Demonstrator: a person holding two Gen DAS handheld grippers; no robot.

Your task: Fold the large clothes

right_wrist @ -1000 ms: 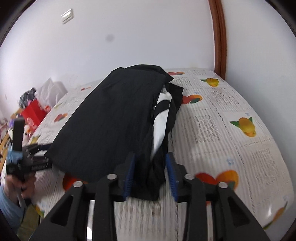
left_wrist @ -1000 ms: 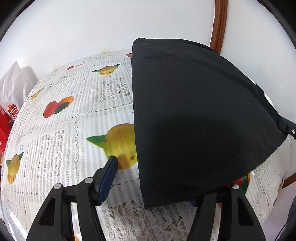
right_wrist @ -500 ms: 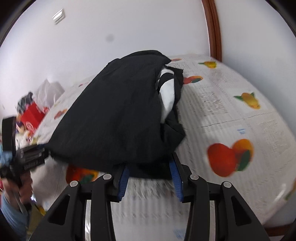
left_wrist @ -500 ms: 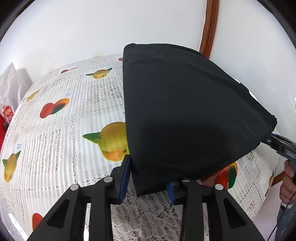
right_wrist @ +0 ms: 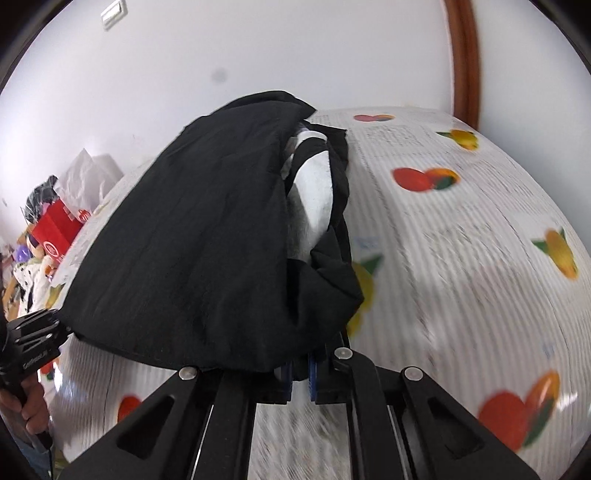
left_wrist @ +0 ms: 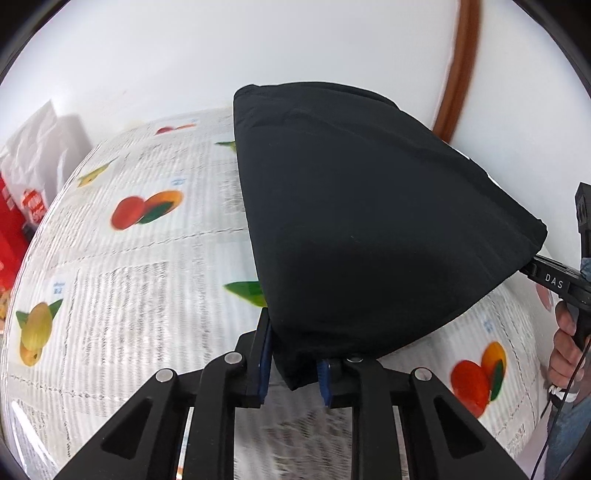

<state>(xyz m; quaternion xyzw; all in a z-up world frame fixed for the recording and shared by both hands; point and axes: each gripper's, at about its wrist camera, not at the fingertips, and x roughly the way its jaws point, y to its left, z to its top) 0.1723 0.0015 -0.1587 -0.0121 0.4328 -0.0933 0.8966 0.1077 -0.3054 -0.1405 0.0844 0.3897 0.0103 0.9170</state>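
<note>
A white wall (left_wrist: 155, 74) is filling the background of both views, with a brown wooden door frame (left_wrist: 456, 70) curving up at the right and a small white switch plate (right_wrist: 113, 10) high on the left of the right wrist view. Below it, the worktop (left_wrist: 122, 280) is lying under a white, lace-patterned cloth printed with orange, red and yellow fruit and green leaves; small blue print on it is too blurred to read.

A large black garment (left_wrist: 369, 229) of soft, matte fabric is hanging over the worktop's middle, lifted at its near edge and stretched taut between the two tools. In the right wrist view a white inner layer (right_wrist: 314, 192) is showing through its open side, crossed by a black strap.

At the worktop's far left end a crumpled white plastic bag (left_wrist: 40, 147) and a red box (right_wrist: 55, 229) with a white round logo are sitting among clutter; the logo's writing is unreadable.

The left gripper (left_wrist: 293, 373) is closing its blue-padded fingers on the garment's near corner. The right gripper (right_wrist: 299, 376) is pinching a bunched hem with its fingers nearly together. Its black body is reading "DAS" in the left wrist view.
</note>
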